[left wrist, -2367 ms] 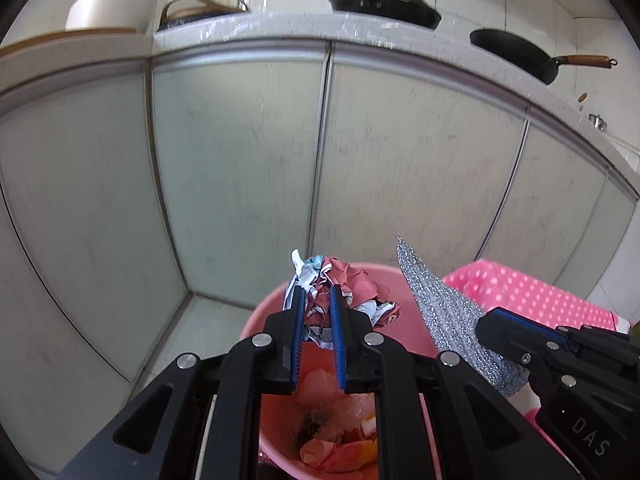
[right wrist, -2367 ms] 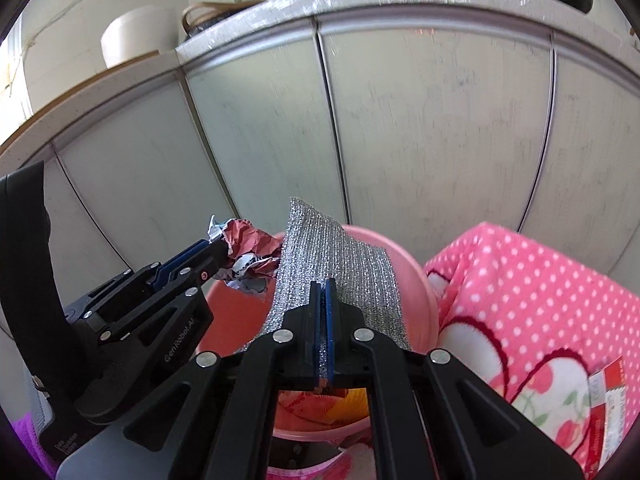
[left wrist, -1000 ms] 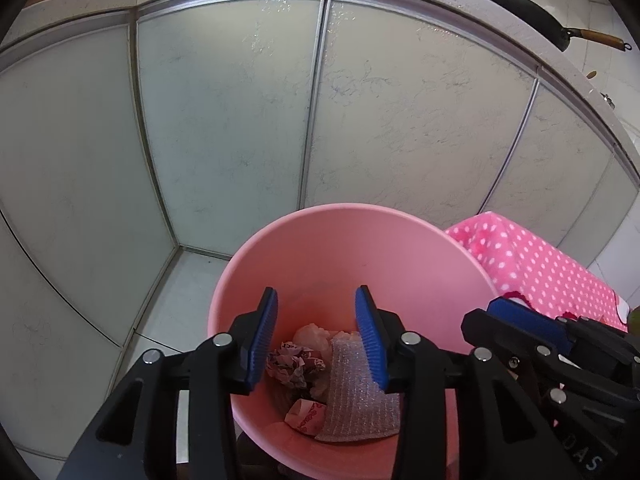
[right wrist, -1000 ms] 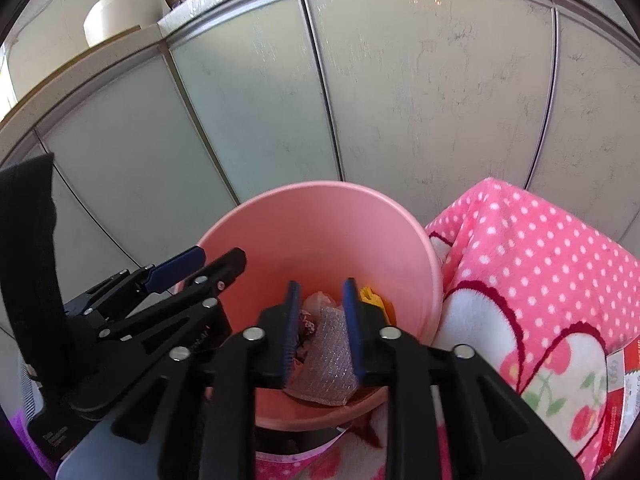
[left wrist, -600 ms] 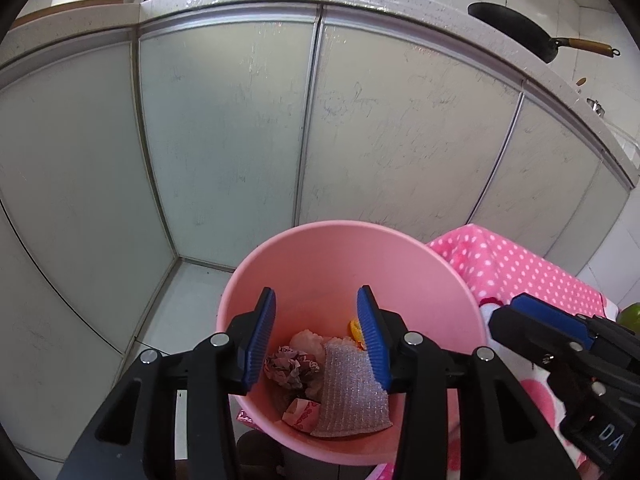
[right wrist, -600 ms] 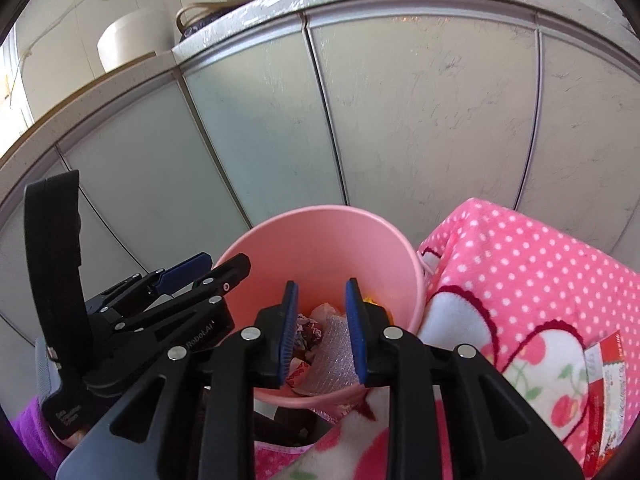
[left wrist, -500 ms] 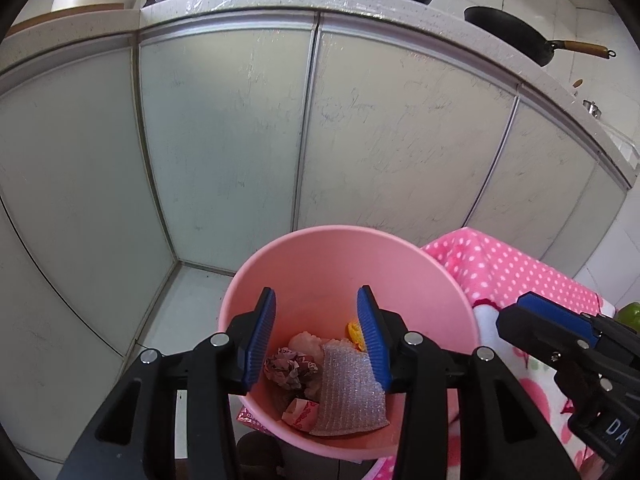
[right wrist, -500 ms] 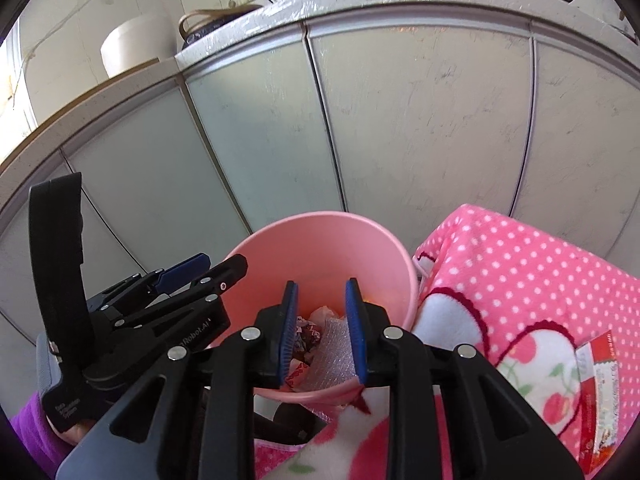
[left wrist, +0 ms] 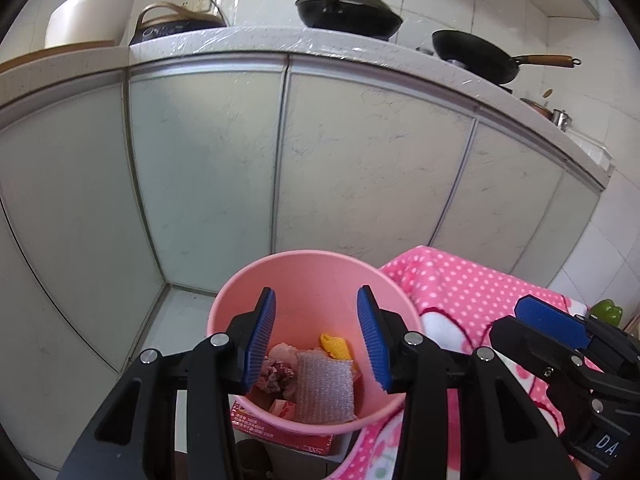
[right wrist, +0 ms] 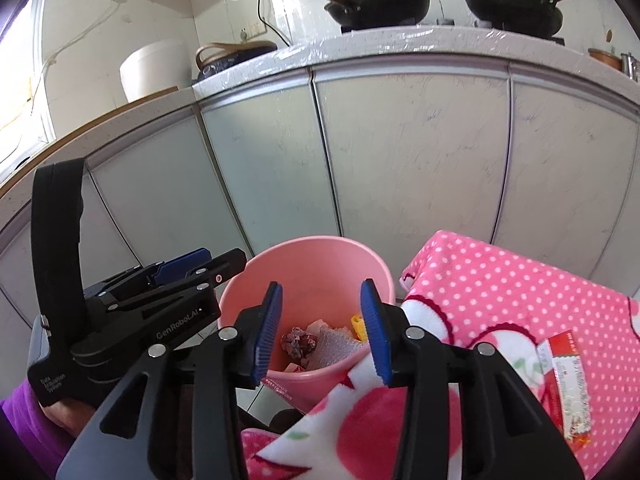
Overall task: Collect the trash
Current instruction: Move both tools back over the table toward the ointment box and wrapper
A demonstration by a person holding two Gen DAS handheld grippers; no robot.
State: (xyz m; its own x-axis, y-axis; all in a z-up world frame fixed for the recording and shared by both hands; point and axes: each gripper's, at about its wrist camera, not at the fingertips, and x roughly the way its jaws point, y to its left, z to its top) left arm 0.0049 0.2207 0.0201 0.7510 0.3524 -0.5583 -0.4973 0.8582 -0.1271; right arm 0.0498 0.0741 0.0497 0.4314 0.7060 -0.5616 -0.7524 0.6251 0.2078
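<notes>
Pink plastic is your landmark: the pink bin (left wrist: 316, 276) stands on the floor against the pale cabinet doors (left wrist: 208, 160), and all the collected trash lies at its bottom. Inside the bin you can see the silvery bubble pouch (left wrist: 325, 392) lying flat, with the crumpled wrapper ball (left wrist: 276, 372) touching its left edge, a yellow scrap (left wrist: 335, 346) just behind it, and a small red-and-white packet (left wrist: 282, 406) at the bin's near wall.

Your left gripper (left wrist: 316, 344) hovers above the bin's near rim with its blue pads spread apart and nothing between them. Your right gripper (right wrist: 321, 330) hangs over the bin's near right edge; its jaws have just been opening and now stand spread, with nothing held.

Right of the bin, a pink polka-dot blanket (right wrist: 500, 288) covers a raised surface, its edge touching the bin's rim. A red-and-white snack packet (right wrist: 566, 384) still lies on that blanket, well to the right of the bin. A green pepper (left wrist: 606, 310) peeks out beyond the blanket's far right side.

Above the bin, on the tabletop over the cabinets, sit two black woks (right wrist: 378, 2) and a white pot (right wrist: 154, 68)
</notes>
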